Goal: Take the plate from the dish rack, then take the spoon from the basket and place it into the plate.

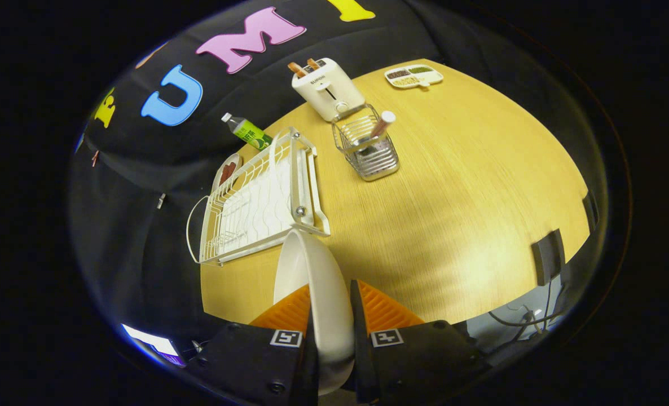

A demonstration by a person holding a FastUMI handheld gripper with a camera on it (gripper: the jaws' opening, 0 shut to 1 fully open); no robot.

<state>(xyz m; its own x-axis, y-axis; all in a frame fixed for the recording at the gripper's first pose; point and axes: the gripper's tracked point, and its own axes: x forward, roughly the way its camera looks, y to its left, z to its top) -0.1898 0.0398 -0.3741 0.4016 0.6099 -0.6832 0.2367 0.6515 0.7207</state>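
Note:
My gripper [330, 304] is shut on the rim of a white plate [317, 276], which stands on edge between the two fingers, lifted above the wooden table [470, 186]. The white wire dish rack [261, 200] lies just beyond the plate, to the left of the fingers. Farther ahead stands a metal wire basket [368, 149] with the spoon [381, 127] upright in it, its pale handle leaning out at the top.
A white toaster [328, 87] holding bread stands behind the basket. A green bottle [248, 131] lies beyond the rack, and a small dish with a red heart [227, 169] rests by the rack's far side. A snack tray [413, 76] sits at the table's far edge.

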